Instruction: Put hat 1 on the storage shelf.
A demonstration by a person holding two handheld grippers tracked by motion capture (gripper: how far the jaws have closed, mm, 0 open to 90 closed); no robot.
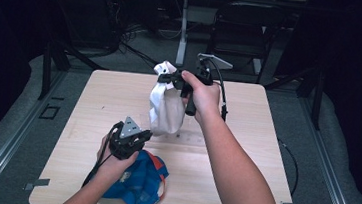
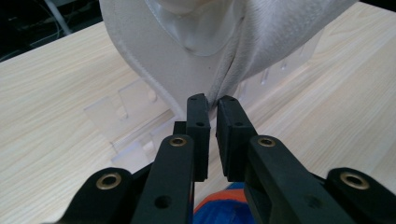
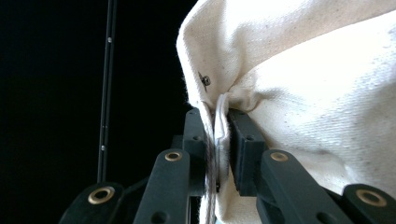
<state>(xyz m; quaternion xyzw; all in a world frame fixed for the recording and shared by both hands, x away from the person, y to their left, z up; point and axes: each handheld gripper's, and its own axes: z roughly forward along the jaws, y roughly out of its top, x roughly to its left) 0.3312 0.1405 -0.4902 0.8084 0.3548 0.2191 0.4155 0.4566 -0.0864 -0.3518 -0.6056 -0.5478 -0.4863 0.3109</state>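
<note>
Left gripper (image 2: 212, 100), jaws nearly closed, nears soft light cloth (image 1: 166, 108); right gripper (image 3: 219, 126) pinches its hem

Quick count: two grippers in play, the left gripper (image 1: 140, 137) and the right gripper (image 1: 171, 77), one in each hand. Cloth-wise there are two pieces, one white cloth bag (image 1: 165, 108) and one blue and orange cloth (image 1: 143, 181). Add one clear plastic rack (image 2: 135, 121), one bench (image 1: 246, 138) under it all, and one chair (image 1: 246, 30) behind.
</note>
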